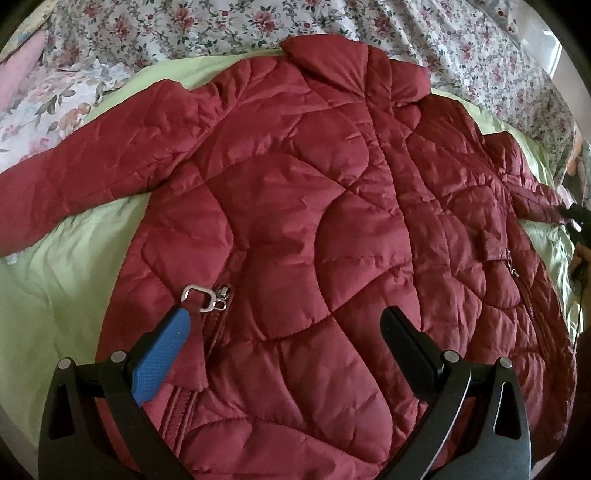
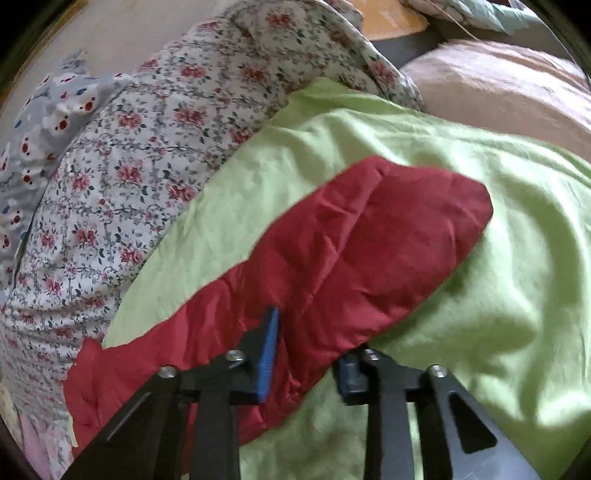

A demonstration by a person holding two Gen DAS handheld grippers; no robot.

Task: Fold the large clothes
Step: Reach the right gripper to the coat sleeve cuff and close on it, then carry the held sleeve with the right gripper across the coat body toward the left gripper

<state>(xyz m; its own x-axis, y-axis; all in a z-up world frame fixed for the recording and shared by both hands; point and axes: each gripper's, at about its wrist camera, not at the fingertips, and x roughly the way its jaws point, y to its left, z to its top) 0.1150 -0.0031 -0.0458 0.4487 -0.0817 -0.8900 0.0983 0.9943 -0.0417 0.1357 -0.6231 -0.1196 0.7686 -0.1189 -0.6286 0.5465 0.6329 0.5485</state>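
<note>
A dark red quilted jacket [image 1: 295, 192] lies spread front up on a light green sheet [image 1: 55, 280], collar at the far side. One sleeve [image 1: 92, 166] stretches out to the left. My left gripper [image 1: 284, 314] hangs open just above the jacket's lower front, its blue pad [image 1: 162, 350] beside a metal zipper pull [image 1: 201, 297]. In the right wrist view my right gripper [image 2: 310, 343] is shut on the other sleeve [image 2: 369, 236], with red fabric bunched between its blue pads [image 2: 267, 354]. That gripper [image 1: 574, 218] also shows at the left wrist view's right edge, at the sleeve's end.
Flowered bedding [image 1: 221, 26] is heaped along the far side of the bed, and more of it [image 2: 129, 166] lies left of the held sleeve. A beige cushion [image 2: 498, 88] sits beyond the green sheet [image 2: 517, 240]. A pink cloth [image 1: 18, 70] lies at the far left.
</note>
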